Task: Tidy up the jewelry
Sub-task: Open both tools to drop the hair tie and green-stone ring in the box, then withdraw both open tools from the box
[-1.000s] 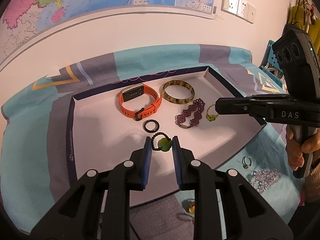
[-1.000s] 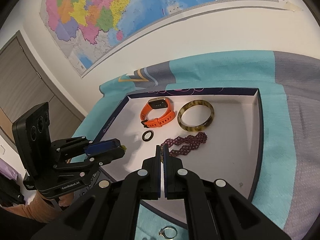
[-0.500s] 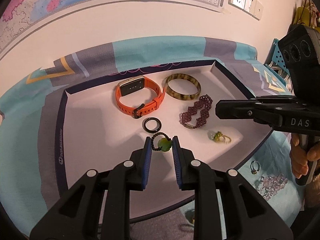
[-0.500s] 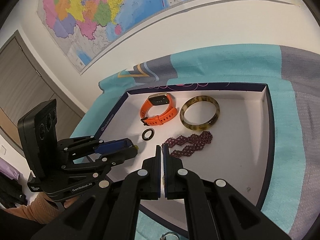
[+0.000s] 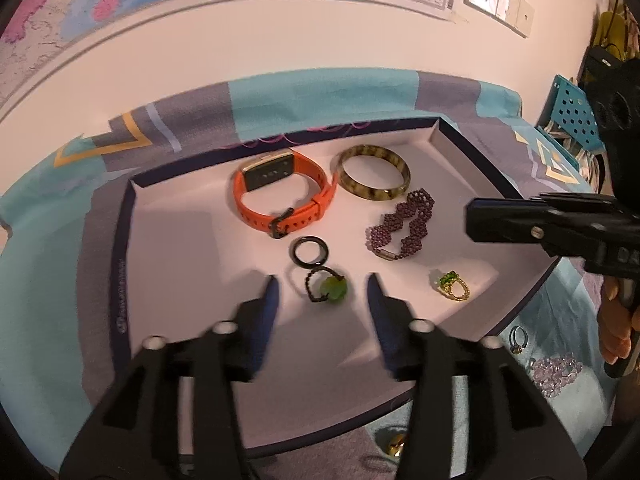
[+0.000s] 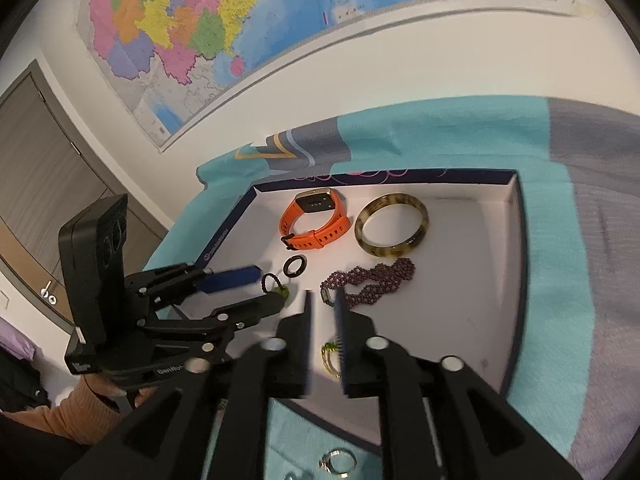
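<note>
A white tray with a dark rim (image 5: 124,240) (image 6: 516,264) lies on a teal and grey cloth. It holds an orange watch (image 5: 280,196) (image 6: 316,220), a mottled bangle (image 5: 374,178) (image 6: 392,226), a purple beaded bracelet (image 5: 402,226) (image 6: 372,280), a black ring (image 5: 308,252) (image 6: 295,266), a gold ring with a green stone (image 5: 452,286) (image 6: 330,356) and a black cord ring with a green bead (image 5: 328,286) (image 6: 276,286). My left gripper (image 5: 322,292) (image 6: 272,286) is open, its fingers either side of the green-bead ring lying on the tray. My right gripper (image 6: 322,312) (image 5: 472,224) is slightly open and empty above the gold ring.
A silver ring (image 5: 518,338) (image 6: 338,462), a heap of pale purple beads (image 5: 554,368) and a gold piece (image 5: 394,446) lie on the cloth outside the tray's near edge. A wall with a map stands behind. A blue perforated crate (image 5: 576,116) is at far right.
My left gripper has opened and let the green-bead ring down onto the tray. My right gripper has parted slightly and drawn back from the gold ring it left on the tray.
</note>
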`<state>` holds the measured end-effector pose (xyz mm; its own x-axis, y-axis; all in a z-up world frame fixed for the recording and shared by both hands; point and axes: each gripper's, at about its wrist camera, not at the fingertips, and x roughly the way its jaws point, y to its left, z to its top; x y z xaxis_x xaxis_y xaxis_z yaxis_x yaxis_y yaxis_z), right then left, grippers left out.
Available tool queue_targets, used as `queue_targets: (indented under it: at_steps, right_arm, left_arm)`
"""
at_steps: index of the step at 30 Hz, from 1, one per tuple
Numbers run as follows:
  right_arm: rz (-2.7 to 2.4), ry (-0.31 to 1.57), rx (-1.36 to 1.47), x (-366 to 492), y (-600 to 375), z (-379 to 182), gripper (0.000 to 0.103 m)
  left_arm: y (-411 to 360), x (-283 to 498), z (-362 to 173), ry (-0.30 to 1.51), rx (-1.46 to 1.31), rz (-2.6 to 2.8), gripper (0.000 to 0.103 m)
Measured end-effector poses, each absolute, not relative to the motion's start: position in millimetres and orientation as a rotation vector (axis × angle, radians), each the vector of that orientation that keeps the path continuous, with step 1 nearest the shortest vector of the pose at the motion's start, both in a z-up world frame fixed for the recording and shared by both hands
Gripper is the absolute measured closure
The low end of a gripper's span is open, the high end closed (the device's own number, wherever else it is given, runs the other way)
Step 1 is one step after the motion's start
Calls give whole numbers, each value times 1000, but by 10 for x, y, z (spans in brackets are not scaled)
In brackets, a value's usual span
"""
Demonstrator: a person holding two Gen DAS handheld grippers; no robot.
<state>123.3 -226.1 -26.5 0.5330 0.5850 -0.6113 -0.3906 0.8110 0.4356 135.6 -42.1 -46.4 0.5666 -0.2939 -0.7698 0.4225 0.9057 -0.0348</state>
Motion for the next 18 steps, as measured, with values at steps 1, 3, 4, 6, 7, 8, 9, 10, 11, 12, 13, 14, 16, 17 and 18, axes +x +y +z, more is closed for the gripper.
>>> queue_targets:
  at_steps: [1,3,4,6,7,8,9,10,11,12,13,14,16,17,18]
  right_arm:
    - [583,815,252,1187,-2278,-247,80]
    - [580,801,241,1100,-2306,-214,80]
    - [579,794,238,1061,-2320,-200,80]
    - [576,779,232,945,-2353,-166,74]
    - [573,770,220,868,-2368,-153,73]
    - [568,764,209,815,-2369,-144,72]
    - [559,759,197,751,-2379,-142,68]
    - [553,755,189,669,-2399,-149,65]
    - [549,756,186,625,-2422,-160,63]
    - [537,758,180,570,-2447,-182,60]
    - [516,764,169,500,-2473,-216,55]
    - [504,771,164,459,-2491,-244,54]
    - [483,796,157,345,-2536,-333,54]
    - [478,804,154,306,-2549,-367,54]
    - [471,813,151,257,-2561,-404,54]
  left_arm:
    - [-403,1333,-439,865,160,-419,55]
    - [-359,1284,-385,847,154,-415,51]
    - [-335,1244,-353,834,155,-408,50]
    - [-291,1152,-297,811,159,-407,48]
    - [-269,1112,-275,802,158,-409,47]
    - [-239,1038,-246,789,157,-412,46]
    - [-210,967,-225,778,156,-419,45]
    - [-189,914,-213,772,154,-426,44]
    - [-157,835,-198,766,150,-432,42]
    - [-136,777,-190,760,147,-435,38]
    - [-106,693,-186,752,142,-441,38]
    - [-86,638,-192,749,141,-442,37]
    - [-44,516,-209,745,133,-455,37]
    - [-26,462,-223,746,127,-466,37]
    - [-15,423,-234,747,126,-471,37]
